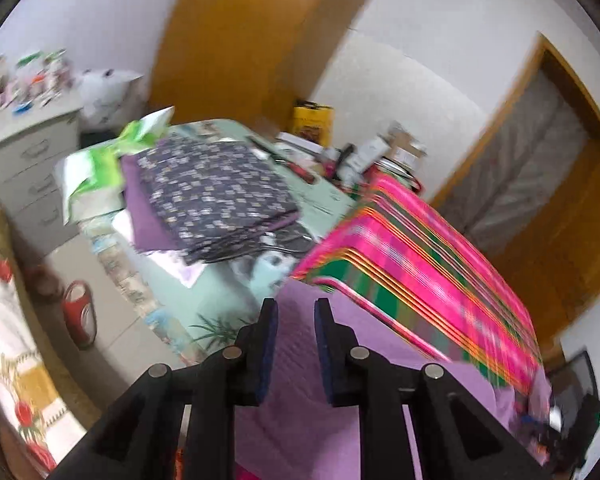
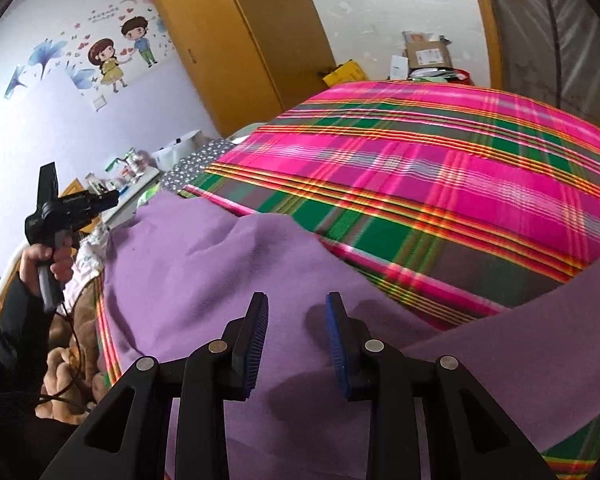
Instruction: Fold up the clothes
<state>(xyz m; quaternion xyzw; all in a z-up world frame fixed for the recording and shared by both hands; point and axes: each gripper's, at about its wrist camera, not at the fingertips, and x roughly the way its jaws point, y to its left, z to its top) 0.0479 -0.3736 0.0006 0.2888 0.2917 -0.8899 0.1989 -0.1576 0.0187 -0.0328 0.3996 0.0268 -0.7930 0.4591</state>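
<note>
Purple garment (image 2: 228, 280) spread over the near part of a pink-and-green plaid blanket (image 2: 440, 184), one edge rumpled toward the left, another part running off to the right edge of the right wrist view. Soft fleece-like cloth, lying mostly flat.

Right gripper (image 2: 296, 304) just above the purple garment, jaws parted, nothing between the blue pads, shadow of the fingers falling on the cloth below.

Left gripper (image 1: 296, 308) likewise released, jaws apart with only a gap between them, no cloth pinched; purple garment visible beyond and beneath the fingertips. Same gripper seen from the right wrist view at far left, raised clear of the blanket, held by a hand (image 2: 46, 262) in a dark sleeve, cable hanging below.

Beyond the plaid blanket, to the left in the left wrist view: folded dark patterned cloth (image 1: 216, 196) stacked on a pale green table covering, white-and-green item (image 1: 96, 172) next to it. Grey drawer unit (image 1: 32, 172) further left, cluttered on top. Wooden wardrobe (image 2: 240, 40) against the far wall, cartoon wall stickers (image 2: 120, 56) to its left. Left wrist view blurred.
</note>
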